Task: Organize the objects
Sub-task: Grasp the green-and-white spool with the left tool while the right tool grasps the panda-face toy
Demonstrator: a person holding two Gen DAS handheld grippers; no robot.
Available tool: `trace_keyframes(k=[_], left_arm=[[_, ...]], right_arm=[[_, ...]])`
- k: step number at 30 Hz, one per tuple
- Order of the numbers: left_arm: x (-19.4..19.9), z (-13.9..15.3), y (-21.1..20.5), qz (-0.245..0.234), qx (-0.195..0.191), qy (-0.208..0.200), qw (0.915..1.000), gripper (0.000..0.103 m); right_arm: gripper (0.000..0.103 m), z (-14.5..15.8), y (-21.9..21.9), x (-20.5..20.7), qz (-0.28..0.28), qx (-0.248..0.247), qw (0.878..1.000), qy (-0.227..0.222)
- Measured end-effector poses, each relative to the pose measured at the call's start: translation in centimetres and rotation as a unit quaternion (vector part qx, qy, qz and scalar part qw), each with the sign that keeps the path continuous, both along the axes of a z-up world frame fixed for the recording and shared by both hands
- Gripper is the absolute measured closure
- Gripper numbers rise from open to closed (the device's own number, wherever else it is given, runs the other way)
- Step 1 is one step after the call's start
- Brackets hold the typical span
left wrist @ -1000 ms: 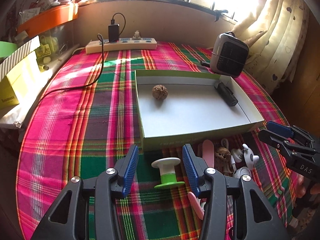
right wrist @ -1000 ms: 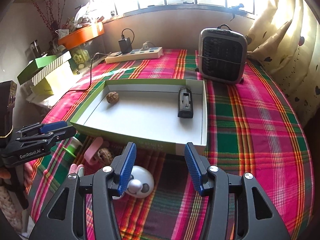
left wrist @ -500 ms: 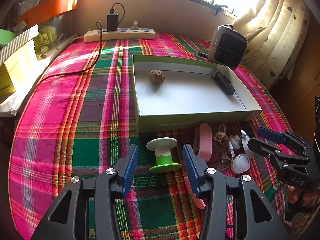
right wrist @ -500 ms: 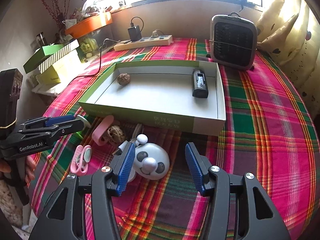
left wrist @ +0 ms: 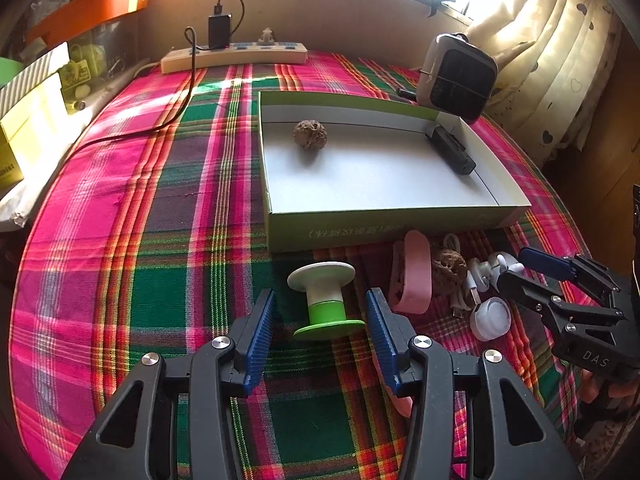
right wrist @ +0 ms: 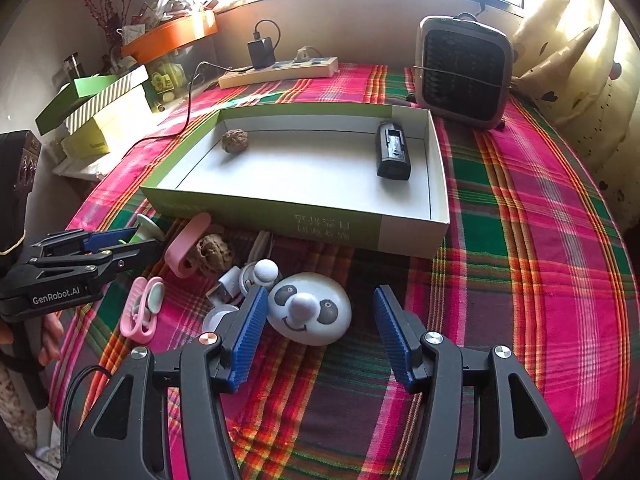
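Note:
A shallow green box (left wrist: 276, 200) (right wrist: 438, 184) lies on the plaid table and holds a walnut (left wrist: 310, 134) (right wrist: 235, 141) and a black battery (left wrist: 452, 150) (right wrist: 393, 151). My left gripper (left wrist: 320, 312) (right wrist: 120, 242) is open, its jaws either side of a green and white spool (left wrist: 325, 300). My right gripper (right wrist: 318, 312) (left wrist: 532, 270) is open over a white panda toy (right wrist: 310, 314). In front of the box lie a pink case (left wrist: 414, 276) (right wrist: 186, 244), a second walnut (left wrist: 448, 268) (right wrist: 214, 254), a white cable and small white figure (right wrist: 258, 274), and pink scissors (right wrist: 142, 312).
A small grey heater (left wrist: 458, 78) (right wrist: 464, 72) stands behind the box at the right. A power strip with a charger (left wrist: 234, 54) (right wrist: 278, 70) lies at the back, its black cord (left wrist: 160, 124) trailing left. Stacked boxes (right wrist: 100, 108) stand off the table's left edge. Curtains (left wrist: 560, 48) hang at right.
Both grippers have pulled back and risen. The spool now sits farther ahead between my left jaws. The panda toy, half hidden before, now shows fully between my right jaws.

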State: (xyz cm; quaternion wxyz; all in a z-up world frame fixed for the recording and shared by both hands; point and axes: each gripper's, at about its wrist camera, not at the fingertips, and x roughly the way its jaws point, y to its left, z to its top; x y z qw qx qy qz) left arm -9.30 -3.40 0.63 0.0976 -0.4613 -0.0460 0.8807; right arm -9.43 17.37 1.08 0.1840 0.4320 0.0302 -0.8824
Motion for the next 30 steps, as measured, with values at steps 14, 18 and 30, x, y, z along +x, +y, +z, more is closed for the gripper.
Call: trace_keyframes(k=[14, 18, 30], left_arm=[[-0.37, -0.10, 0.39, 0.002, -0.025, 0.010, 0.9996, 0.058], [-0.45, -0.21, 0.63, 0.003, -0.034, 0.013, 0.9993, 0.058], [-0.53, -0.22, 0.66, 0.016, -0.030, 0.012, 0.9993, 0.059]], right_arm=[[0.047, -0.71, 0.14, -0.30, -0.003, 0.020, 1.000, 0.001], [0.047, -0.80, 0.46, -0.77, -0.012, 0.010, 1.000, 0.000], [0.054, -0.70, 0.66, -0.94, -0.010, 0.001, 1.000, 0.004]])
